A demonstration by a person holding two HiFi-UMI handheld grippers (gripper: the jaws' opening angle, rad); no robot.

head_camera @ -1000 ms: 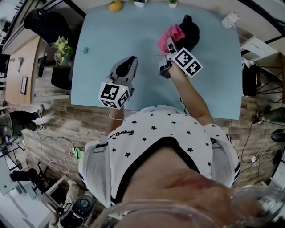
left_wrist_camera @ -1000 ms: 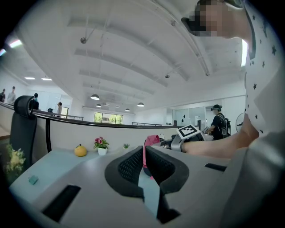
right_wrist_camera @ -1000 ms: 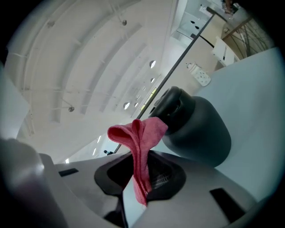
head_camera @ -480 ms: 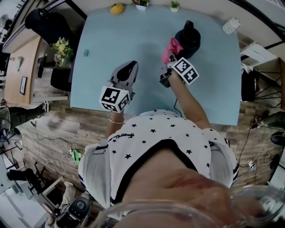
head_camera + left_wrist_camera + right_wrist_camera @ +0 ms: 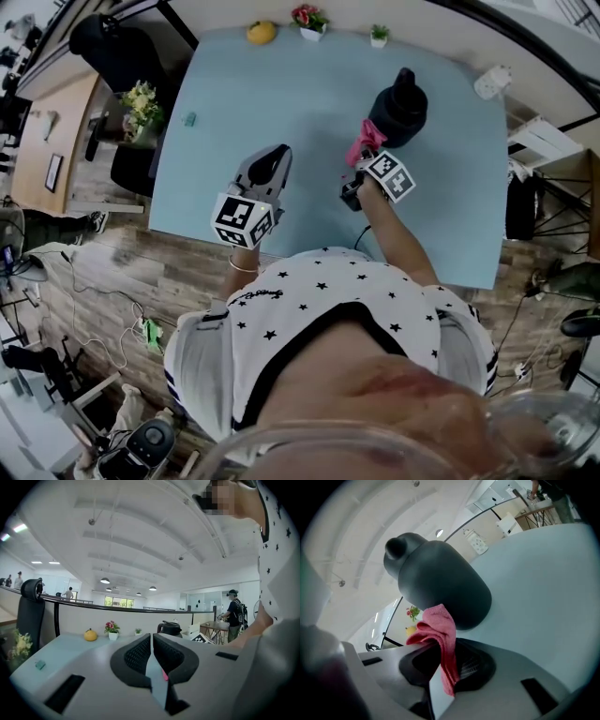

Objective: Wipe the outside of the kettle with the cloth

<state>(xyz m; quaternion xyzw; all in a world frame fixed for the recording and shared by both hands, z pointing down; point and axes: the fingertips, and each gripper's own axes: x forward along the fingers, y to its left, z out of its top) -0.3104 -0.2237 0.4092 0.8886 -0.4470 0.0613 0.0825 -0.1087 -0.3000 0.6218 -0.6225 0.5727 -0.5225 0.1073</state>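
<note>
In the head view the cloth point(image 5: 362, 142) and right gripper point(image 5: 361, 161) cover the kettle's point(image 5: 401, 105) side at 7 o'clock. The teal bit point(image 5: 189, 119) at the table's point(image 5: 281, 94) 9 o'clock is too small to name. In the left gripper view the left gripper point(image 5: 152, 658) hides the kettle's lower half. In the right gripper view the cloth's lower end is buried between the jaws.

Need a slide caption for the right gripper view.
Right gripper, jaws shut on the pink cloth, close to the black kettle on the table.

Readable text: none.
Marker cubes point(image 5: 243, 221): black-and-white square patterns only, no letters or digits.
Shirt point(image 5: 328, 281) print: script too small to read.
</note>
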